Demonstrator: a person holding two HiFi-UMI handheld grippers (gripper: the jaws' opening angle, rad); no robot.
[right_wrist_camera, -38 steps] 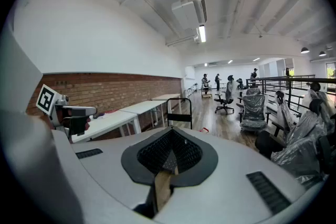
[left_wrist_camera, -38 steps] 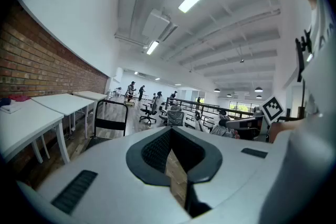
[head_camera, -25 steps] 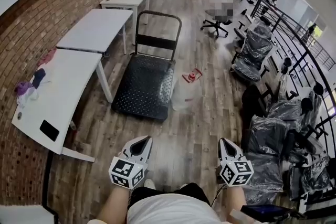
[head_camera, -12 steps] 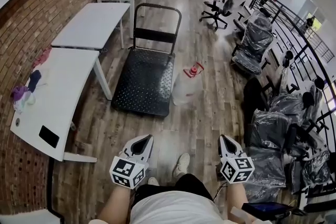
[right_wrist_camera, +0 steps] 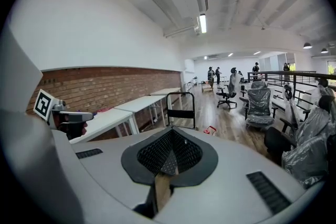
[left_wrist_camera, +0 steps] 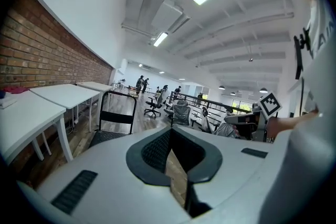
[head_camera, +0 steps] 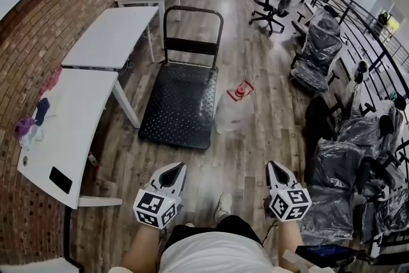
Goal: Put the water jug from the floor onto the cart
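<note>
The left gripper has its fingers pressed together, empty. Ahead stands the black cart, with the water jug on the floor just beside its right edge. The right gripper has its fingers pressed together too, empty.

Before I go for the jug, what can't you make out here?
- Water jug, head view: clear and small; fill level and pose unreadable.
- Right gripper view: only its red end shows; the right gripper hides the rest.
- Cart wheels, head view: hidden under it.
</note>
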